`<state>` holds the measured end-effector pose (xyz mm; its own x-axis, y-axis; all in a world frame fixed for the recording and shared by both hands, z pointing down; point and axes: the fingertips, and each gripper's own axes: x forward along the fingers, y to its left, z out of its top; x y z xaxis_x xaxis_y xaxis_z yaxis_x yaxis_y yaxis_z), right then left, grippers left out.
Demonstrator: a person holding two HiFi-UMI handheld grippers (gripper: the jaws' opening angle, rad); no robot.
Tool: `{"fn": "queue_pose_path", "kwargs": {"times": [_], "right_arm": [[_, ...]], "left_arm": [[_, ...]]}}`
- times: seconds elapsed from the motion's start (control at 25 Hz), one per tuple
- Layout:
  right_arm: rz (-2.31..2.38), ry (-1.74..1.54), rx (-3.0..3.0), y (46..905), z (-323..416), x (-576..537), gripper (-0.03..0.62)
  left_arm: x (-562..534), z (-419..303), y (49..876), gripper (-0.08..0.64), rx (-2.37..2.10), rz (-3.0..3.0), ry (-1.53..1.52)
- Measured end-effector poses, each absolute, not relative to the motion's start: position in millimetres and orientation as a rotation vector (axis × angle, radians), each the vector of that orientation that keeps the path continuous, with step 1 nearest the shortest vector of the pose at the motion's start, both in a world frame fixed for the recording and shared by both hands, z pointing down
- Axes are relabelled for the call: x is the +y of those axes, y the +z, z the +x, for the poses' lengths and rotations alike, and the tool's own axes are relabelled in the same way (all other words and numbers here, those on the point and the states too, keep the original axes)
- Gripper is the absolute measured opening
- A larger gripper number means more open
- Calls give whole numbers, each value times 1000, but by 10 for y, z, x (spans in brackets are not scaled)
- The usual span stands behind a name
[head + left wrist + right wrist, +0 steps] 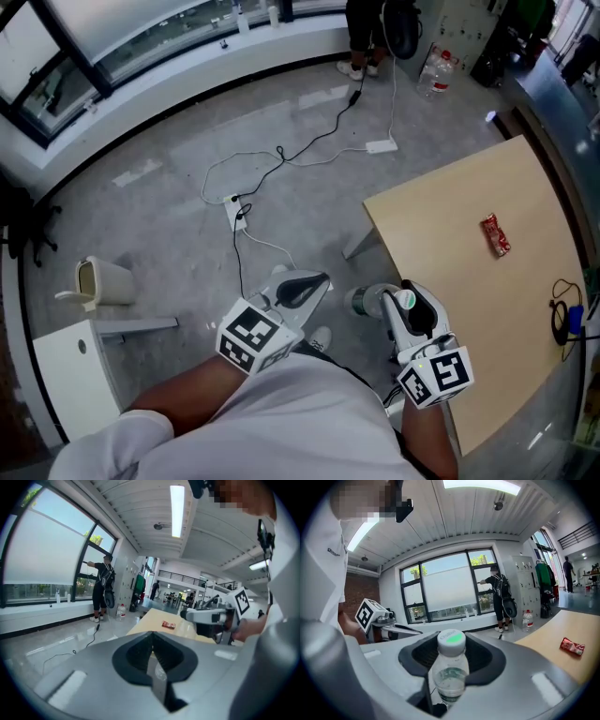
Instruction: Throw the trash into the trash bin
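**Bottle in hand, wrapper waiting**

Head view: the right gripper (pixel 398 309) is clamped on a clear plastic bottle (pixel 370 302) just off the table (pixel 450 244) corner. The left gripper (pixel 314 284) carries nothing. The cream trash bin (pixel 98 281) sits on the floor, well apart to the left.

Left gripper view: its jaws are pressed together, empty. A red wrapper (pixel 168 625) lies on the table beyond.

Right gripper view: the bottle looks nearly empty, so probably light, smooth and easily dented. A moderate squeeze on the body should do. The flat, crinkly wrapper wants pinching by an edge.
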<state>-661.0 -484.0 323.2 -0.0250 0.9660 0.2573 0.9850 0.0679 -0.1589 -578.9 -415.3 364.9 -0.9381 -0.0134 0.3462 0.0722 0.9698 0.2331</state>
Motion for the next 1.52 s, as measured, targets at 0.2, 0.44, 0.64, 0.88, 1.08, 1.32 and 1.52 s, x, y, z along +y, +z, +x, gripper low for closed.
{"fn": "queue_pose_path", "kwargs": {"times": [0.2,0.44,0.64,0.88,1.08,1.32,1.52], "right_arm": [[-2042,-105,-1976,3268,-6471,-4565,156],[-2136,-132,-1874,3295,-6302,-4079,156],[-2188,-177,-1810,3252,-6212,-3596,156],[-2247,-226,-1771,3085,-6178,-2823,156],[-2348,-279,-1698,3002,-5978,-2058,156],[-2455,-273,-1565,2976,-5556,-1182,156],[-2567,-273,-1435,2891,-5115,-625,156]], "left_arm": [[-3772,-5584,3607,9,-2794,-213,-417],[-3088,-5193,3548,9,-2793,-468,-464],[-2646,-5044,3552,8,-2781,-565,-507],[-2110,-5153,3449,8,-2829,-548,-501],[-1358,-4926,3324,8,-2873,-667,-457],[-674,-4251,3276,9,-2852,-884,-427],[-331,-3555,3295,9,-2779,-1130,-450]]}}
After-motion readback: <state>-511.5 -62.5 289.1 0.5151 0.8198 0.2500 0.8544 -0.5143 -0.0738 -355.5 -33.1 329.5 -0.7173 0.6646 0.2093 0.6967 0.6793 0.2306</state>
